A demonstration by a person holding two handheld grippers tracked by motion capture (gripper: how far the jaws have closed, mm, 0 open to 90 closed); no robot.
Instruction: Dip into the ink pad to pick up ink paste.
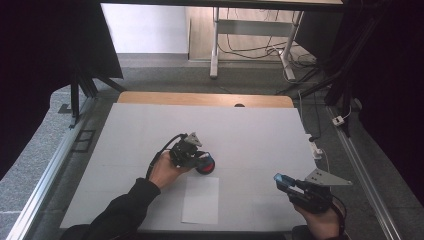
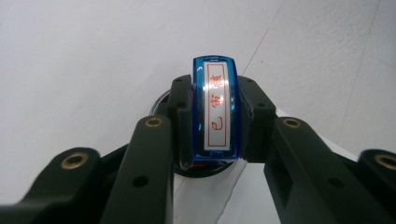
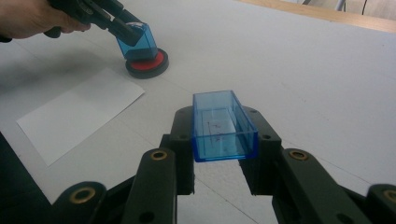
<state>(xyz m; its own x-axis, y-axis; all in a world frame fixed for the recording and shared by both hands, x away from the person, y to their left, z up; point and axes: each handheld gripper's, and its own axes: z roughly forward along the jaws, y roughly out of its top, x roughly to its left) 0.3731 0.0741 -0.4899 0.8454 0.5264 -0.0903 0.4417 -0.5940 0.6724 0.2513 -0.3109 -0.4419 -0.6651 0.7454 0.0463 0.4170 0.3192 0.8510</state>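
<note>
My left gripper (image 1: 198, 159) is shut on a blue stamp (image 2: 215, 112) whose white label carries red characters. The stamp (image 3: 137, 42) stands tilted with its foot on a round red ink pad (image 3: 148, 63) in a black rim, near the middle of the table (image 1: 150, 130). At the front right my right gripper (image 1: 283, 181) is held above the table, shut on a clear blue rectangular cap (image 3: 223, 126) with its hollow side turned toward the camera. In the right gripper view the left gripper (image 3: 126, 28) and the hand holding it sit at the top left.
A white sheet of paper (image 1: 201, 200) lies just in front of the ink pad (image 1: 206, 165), toward the table's near edge. The table's wooden far edge (image 1: 205, 98) runs along the back. Desk legs and cables are on the floor beyond.
</note>
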